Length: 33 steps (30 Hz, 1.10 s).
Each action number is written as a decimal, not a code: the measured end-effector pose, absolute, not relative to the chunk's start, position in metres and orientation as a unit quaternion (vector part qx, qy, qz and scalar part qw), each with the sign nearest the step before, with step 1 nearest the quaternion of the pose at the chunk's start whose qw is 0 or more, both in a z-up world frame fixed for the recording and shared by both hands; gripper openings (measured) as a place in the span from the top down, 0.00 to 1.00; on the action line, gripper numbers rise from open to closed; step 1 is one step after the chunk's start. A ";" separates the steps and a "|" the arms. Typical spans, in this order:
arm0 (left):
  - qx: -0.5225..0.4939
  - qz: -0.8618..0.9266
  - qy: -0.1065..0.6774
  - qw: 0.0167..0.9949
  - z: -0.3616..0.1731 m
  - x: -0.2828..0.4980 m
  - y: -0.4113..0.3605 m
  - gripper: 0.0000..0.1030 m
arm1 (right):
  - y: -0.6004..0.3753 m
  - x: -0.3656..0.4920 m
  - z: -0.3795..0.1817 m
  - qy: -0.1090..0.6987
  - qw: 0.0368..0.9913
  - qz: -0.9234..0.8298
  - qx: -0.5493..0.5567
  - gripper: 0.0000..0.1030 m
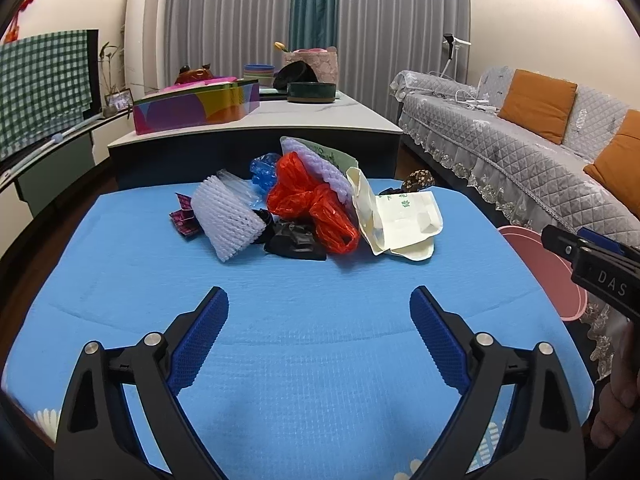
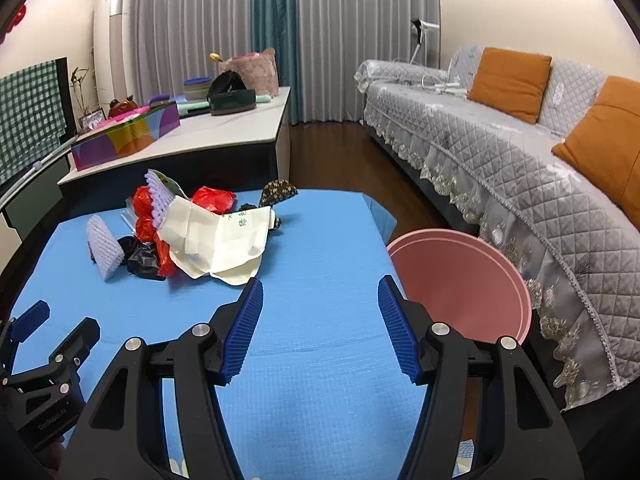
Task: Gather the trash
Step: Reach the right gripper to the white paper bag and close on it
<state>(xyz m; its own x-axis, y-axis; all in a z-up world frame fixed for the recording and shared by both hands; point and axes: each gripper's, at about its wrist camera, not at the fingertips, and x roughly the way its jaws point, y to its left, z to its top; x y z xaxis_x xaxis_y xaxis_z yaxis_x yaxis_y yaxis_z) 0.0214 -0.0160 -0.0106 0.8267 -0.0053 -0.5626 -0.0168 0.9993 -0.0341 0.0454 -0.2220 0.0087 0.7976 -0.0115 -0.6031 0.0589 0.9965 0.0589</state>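
Observation:
A pile of trash lies on the blue cloth (image 1: 304, 344) at the far side: a white foam net sleeve (image 1: 230, 216), a red plastic bag (image 1: 310, 200), a black bag (image 1: 292, 242), a cream paper bag (image 1: 400, 220) and a blue wrapper (image 1: 264, 172). In the right wrist view the cream bag (image 2: 224, 244), red bag (image 2: 210, 199) and foam sleeve (image 2: 105, 246) show too. A pink bin (image 2: 460, 284) stands off the cloth's right edge. My left gripper (image 1: 319, 306) is open and empty, short of the pile. My right gripper (image 2: 320, 300) is open and empty, between pile and bin.
A low table (image 1: 320, 116) with a colourful box (image 1: 196, 106) and bowls stands behind the pile. A grey sofa (image 2: 520, 152) with orange cushions runs along the right. The pink bin (image 1: 536, 264) and the right gripper's body show at the left view's right edge.

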 end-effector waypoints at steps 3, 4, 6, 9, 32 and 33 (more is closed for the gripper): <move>-0.023 0.006 0.301 0.953 -0.015 0.029 -0.015 0.22 | -0.225 0.055 0.005 0.327 0.944 -0.020 0.049 0.42; -0.024 0.008 0.302 0.953 -0.016 0.032 -0.015 0.24 | -0.226 0.057 0.004 0.328 0.943 -0.020 0.051 0.42; -0.027 0.011 0.304 0.952 -0.018 0.038 -0.014 0.26 | -0.228 0.065 0.002 0.332 0.942 -0.020 0.056 0.42; -0.027 0.013 0.304 0.952 -0.020 0.045 -0.014 0.28 | -0.229 0.075 -0.003 0.336 0.940 -0.018 0.061 0.42; -0.078 0.107 0.308 0.942 -0.021 0.122 0.054 0.28 | -0.222 0.157 -0.027 0.371 0.915 0.064 0.145 0.40; -0.078 0.107 0.312 0.941 -0.023 0.128 0.055 0.28 | -0.220 0.159 -0.028 0.372 0.914 0.068 0.146 0.40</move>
<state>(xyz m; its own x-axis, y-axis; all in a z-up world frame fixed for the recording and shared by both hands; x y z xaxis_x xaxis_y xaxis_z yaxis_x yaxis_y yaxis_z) 0.1275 0.0554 -0.0230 0.7829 0.1530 -0.6030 -0.2506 0.9647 -0.0805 0.1594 -0.2197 -0.0282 0.7147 0.2329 -0.6595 -0.0153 0.9479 0.3181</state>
